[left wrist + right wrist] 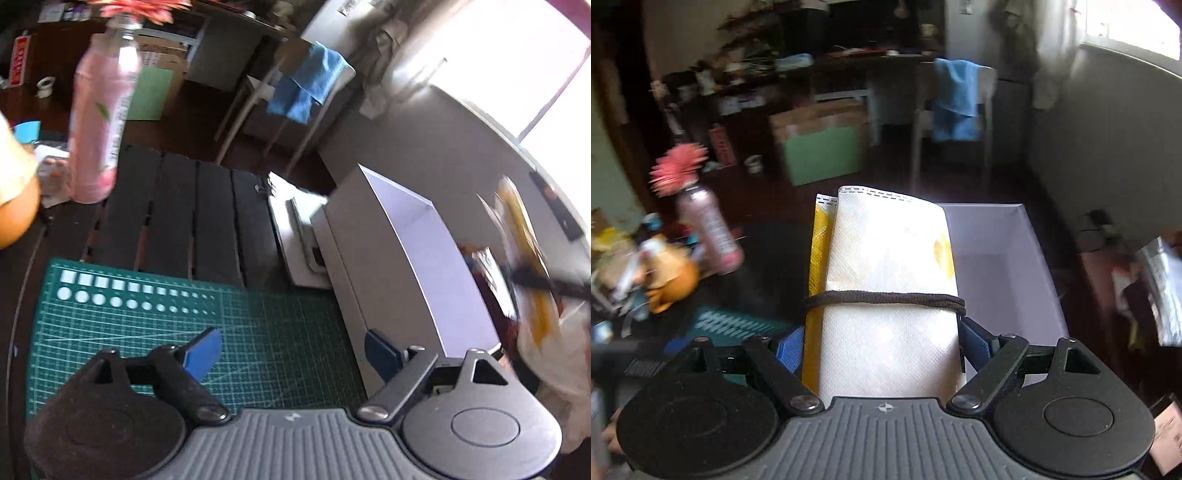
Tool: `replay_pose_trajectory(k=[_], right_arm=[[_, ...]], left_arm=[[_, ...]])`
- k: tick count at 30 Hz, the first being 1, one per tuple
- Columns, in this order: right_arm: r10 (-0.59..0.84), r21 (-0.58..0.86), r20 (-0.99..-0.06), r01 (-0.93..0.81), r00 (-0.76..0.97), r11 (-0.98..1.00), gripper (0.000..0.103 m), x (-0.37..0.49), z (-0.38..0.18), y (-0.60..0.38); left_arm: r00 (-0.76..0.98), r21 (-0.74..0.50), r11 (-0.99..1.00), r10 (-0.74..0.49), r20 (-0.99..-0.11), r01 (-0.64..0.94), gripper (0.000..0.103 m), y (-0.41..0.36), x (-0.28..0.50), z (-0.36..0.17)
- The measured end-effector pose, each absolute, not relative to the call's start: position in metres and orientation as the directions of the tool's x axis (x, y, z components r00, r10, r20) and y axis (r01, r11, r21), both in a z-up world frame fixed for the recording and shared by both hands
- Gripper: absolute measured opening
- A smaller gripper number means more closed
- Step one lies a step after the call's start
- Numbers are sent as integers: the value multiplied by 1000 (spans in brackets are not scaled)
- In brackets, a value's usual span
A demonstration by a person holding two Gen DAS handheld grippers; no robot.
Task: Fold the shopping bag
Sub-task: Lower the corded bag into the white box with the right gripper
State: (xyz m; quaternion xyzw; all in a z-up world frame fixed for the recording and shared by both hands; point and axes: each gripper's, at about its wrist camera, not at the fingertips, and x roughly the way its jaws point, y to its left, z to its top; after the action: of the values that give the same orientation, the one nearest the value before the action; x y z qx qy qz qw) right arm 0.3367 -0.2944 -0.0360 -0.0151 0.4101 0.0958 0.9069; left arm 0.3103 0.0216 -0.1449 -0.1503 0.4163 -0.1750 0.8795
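While the right hand-held gripper clamps the shopping bag, a banded bundle at frame centre before the white box, keep the squeeze even so the elastic band stays seated; the left hand-held gripper gapes empty over the cutting mat.

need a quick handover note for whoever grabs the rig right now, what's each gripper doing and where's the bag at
Left gripper: open, holding nothing, above the green gridded cutting mat.
Right gripper: shut on the folded white and yellow non-woven shopping bag, held up in front of the open white cardboard box.
Done: the bag is folded into a compact bundle, with a dark brown elastic band around it.
Left: probably just setting the bundle down; the box beside the mat looks a likely place, though that is a guess. Keep the right gripper closed until then.
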Motion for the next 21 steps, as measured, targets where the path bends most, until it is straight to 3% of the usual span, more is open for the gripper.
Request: replay_pose_trajectory(k=[10,17,21], right_arm=[[-18,-92,-906,-155,423,984,83,415,-159,-291],[55,-3,-952,-187,302,982,84,418,-188,-292],[72,23,-964,-191,256,981,94,420,-193,-295]], left_arm=[[515,-397,900,-431,-741,181,85,3,323,-168],[514,-407,893,-444,-734,191,85,2,327,-169],[507,-382,901,-431,-746,204,85,-3,328,-172]])
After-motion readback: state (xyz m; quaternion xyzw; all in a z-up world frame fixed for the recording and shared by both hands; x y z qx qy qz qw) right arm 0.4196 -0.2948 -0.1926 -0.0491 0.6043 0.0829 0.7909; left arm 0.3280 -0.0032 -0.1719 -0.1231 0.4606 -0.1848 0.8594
